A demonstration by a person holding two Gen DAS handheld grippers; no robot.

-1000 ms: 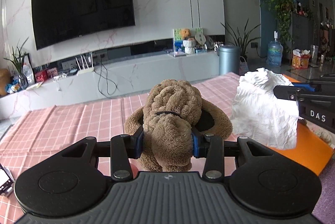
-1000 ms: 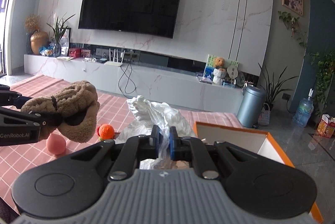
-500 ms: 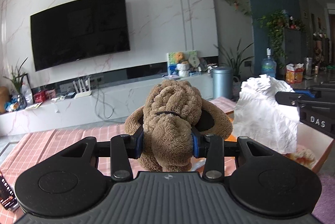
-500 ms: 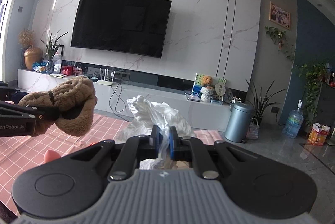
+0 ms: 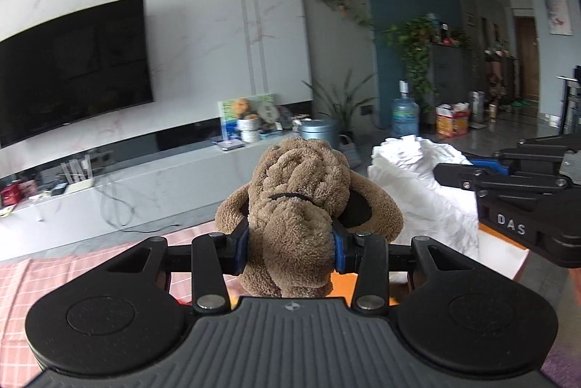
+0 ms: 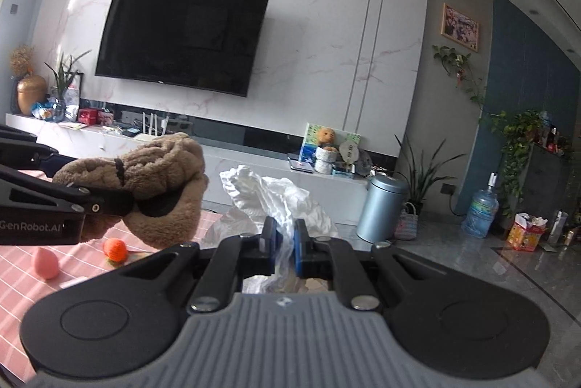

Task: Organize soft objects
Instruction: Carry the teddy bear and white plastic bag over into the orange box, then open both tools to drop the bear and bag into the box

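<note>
Left gripper (image 5: 288,244): its blue pads are pinching a brown plush dog (image 5: 301,203) across the body, so the toy is bulging out above and ahead of the fingers, clear of the table.
Plush dog's long axis: it is running roughly forward and up from the fingers, head end furthest out, one ear hanging to either side of the jaws.
Pink checked tablecloth (image 5: 72,275): it is lying below and to the left of the left fingers, with the toy hanging free above it.
Loose items: a pink egg-shaped ball (image 6: 44,264) and an orange ball (image 6: 115,249) are sitting on the cloth below the held dog, apart from each other, untouched.
Right gripper (image 6: 285,248): its jaws are nearly shut, clamping a thin fold of a crumpled white plastic bag (image 6: 279,199), which is billowing up and ahead of the fingers.
Orange box (image 5: 501,252): only a white inner wall and orange edge are showing, below both grippers and just beyond the right-hand edge of the cloth; its opening is mostly hidden.
Nearer hand: both loads are riding side by side, close but not touching; the bag seems nearer the box, judging by what lies under it.
Room to move: open air ahead and above; I judge the box rim and the neighbouring gripper are the edges to mind when lowering.
</note>
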